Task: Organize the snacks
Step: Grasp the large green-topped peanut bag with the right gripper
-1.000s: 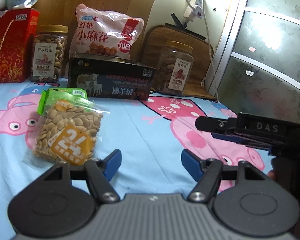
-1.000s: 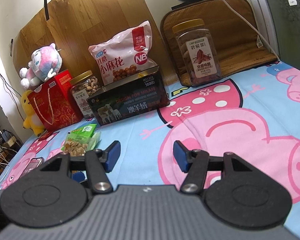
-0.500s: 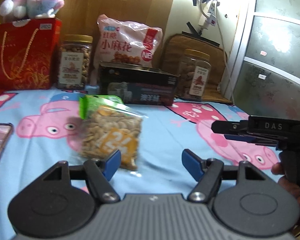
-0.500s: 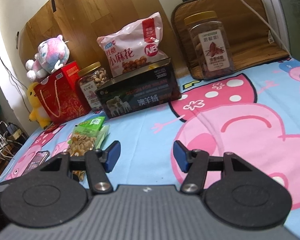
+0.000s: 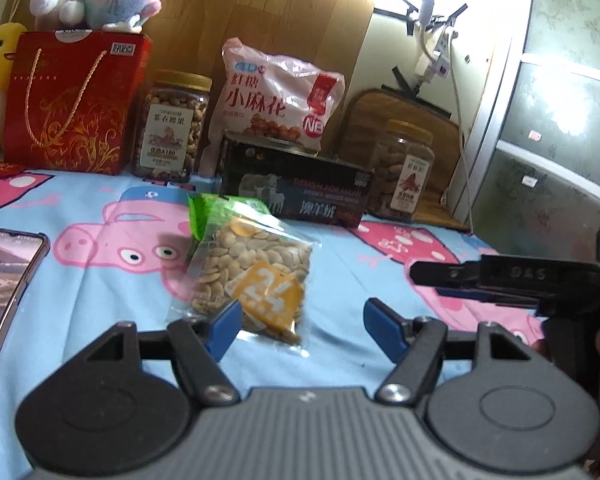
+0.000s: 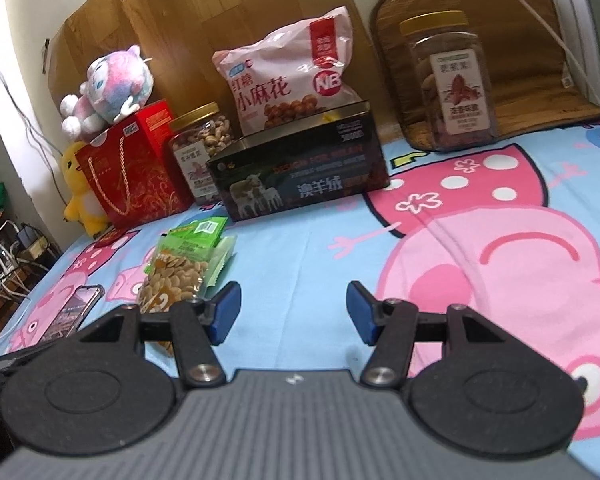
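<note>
Far left, a phone [image 5: 4, 280] lies at the left edge of the bed [image 5: 348, 264]; if I swing my left gripper [image 5: 300, 330] wide on the way in, I could knock it off that edge. Along the back edge stand a red bag [image 5: 76, 104], a nut jar [image 5: 174, 124], a pink bag [image 5: 280, 100] leaning behind a dark tin [image 5: 300, 192], and a second jar [image 5: 404, 168] toward the back right corner; a careless reach past my target could topple either jar, since both stand tall.

The seed packet [image 5: 252, 276] lies flat near the middle of the bed, forward of the tin; my left gripper hangs just over its near end, jaws about half open with nothing in them, the left pad over the packet's near corner. The film looks slick and loose; I judge that a pinch on a thin corner could slip, or the seeds could shift and the packet sag out. The soft sheet could also be caught up with the packet if I press too deep.

My right gripper [image 6: 294, 312] is empty too, jaws standing apart over bare sheet, right of the packet; in the left view it sits close beside my left gripper, so the two could collide if both close in on the packet.
</note>
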Available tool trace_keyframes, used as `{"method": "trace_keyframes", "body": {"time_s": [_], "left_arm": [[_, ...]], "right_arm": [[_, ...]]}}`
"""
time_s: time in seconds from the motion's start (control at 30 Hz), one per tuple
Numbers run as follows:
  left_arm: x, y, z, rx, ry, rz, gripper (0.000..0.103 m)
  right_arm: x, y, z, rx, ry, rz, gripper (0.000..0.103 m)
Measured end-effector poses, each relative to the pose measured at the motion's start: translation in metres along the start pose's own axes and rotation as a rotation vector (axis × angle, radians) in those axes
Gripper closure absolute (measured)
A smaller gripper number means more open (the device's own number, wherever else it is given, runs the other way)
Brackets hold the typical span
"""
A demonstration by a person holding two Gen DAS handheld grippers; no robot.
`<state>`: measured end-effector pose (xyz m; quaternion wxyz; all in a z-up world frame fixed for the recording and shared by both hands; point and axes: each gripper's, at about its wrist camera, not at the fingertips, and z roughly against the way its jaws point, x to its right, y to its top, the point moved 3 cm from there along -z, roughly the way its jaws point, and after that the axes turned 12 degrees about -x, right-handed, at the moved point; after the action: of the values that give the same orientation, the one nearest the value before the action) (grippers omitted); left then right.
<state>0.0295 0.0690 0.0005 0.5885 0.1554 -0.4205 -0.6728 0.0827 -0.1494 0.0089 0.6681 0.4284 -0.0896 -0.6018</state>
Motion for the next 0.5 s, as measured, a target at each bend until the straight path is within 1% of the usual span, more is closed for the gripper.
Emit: {"method": "trace_keyframes", "body": {"time_s": [0.23,0.43,0.5], "left_arm": [[-0.003,-0.002,0.007,0.047,-0.011,0.026,0.034],[-0.012,-0.002,0.008,0.06,-0.011,0.074,0.035],[-0.015,-0.002,0.009,0.068,-0.014,0.093,0.035]], "right_arm": [[-0.012,0.011,-0.018,-0.025,0.042,0.047,0.042],[-0.016,0.024,-0.029,-0.057,0.124,0.02,0.042],[-0.019,0.025,-0.032,-0.066,0.137,0.029,0.042]]}}
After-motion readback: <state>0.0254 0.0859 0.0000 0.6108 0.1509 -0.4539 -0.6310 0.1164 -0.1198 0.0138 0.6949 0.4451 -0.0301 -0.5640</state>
